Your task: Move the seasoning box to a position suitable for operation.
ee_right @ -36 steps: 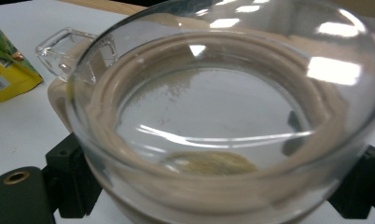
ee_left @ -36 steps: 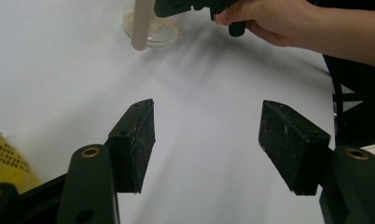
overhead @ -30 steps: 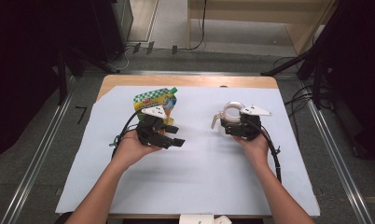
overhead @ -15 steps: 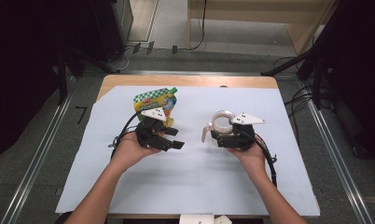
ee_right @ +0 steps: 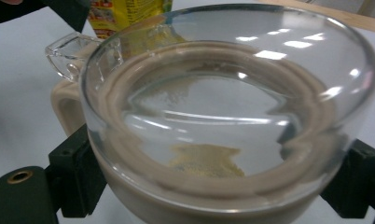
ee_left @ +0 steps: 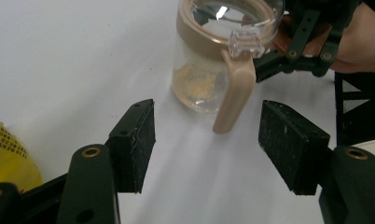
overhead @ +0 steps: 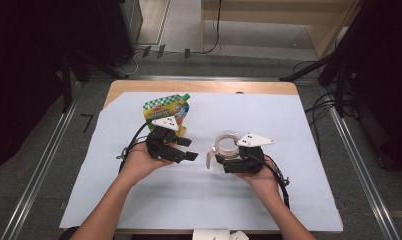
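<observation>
The right gripper (overhead: 220, 161) is clamped on the jar (overhead: 227, 145), its 2 jaws at the sides. The left gripper (overhead: 185, 149), jaws apart and empty, sits at the jar's 9 o'clock, with the pouch (overhead: 165, 108) at its 12.

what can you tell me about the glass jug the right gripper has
The jug is clear glass with a beige band round its neck and a beige handle hanging down one side, plus a small clear spout tab at the rim. It stands upright on the white sheet, open-topped, with a little yellowish powder at the bottom. The right gripper clamps it from both sides; the handle points toward the left gripper, which is open and apart from it.
</observation>
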Motion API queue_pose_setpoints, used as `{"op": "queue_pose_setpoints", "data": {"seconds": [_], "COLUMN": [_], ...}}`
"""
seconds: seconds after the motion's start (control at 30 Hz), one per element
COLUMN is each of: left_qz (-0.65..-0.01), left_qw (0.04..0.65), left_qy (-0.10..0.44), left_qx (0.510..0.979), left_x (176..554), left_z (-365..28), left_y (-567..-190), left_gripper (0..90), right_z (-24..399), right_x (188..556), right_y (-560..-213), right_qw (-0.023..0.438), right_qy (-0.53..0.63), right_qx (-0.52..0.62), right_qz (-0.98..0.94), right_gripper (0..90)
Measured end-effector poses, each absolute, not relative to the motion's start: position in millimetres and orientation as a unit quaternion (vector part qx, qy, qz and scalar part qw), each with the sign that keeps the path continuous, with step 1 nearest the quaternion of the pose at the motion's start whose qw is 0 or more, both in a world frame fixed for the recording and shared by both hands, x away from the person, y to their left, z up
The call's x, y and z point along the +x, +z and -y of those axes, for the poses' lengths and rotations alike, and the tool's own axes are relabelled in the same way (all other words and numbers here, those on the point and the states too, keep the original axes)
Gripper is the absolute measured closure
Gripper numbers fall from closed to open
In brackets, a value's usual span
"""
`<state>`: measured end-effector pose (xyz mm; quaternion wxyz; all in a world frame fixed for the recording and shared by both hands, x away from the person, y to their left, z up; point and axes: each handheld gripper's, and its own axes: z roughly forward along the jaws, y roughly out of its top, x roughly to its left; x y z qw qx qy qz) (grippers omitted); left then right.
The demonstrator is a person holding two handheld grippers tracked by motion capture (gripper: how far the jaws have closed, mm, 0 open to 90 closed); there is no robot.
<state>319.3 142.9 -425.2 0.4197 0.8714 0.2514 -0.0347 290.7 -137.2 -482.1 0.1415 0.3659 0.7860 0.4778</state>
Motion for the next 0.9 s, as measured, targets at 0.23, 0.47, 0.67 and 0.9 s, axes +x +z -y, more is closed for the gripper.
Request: {"op": "queue_pose_setpoints", "data": {"seconds": [0.23, 0.47, 0.67, 0.9], "left_qz": [-0.248, -0.245, -0.241, -0.235], "left_qw": [0.421, 0.418, 0.423, 0.424], "left_qy": [-0.035, -0.036, -0.033, -0.038], "left_qx": [0.872, 0.874, 0.873, 0.874], "left_x": [318, 317, 318, 319], "left_z": [-140, -137, -135, -133], "left_y": [-426, -429, -430, -429], "left_gripper": [38.5, 39.9, 41.4, 42.0], "right_z": [123, 126, 129, 139], "right_x": [285, 282, 283, 280], "right_y": [-490, -491, -491, -491], "right_qw": [0.156, 0.151, 0.124, 0.103], "right_qy": [0.471, 0.467, 0.467, 0.459], "right_qx": [0.344, 0.34, 0.347, 0.359], "right_qz": [-0.798, -0.802, -0.804, -0.806], "right_gripper": [12.0, 11.5, 7.6, 5.4]}}
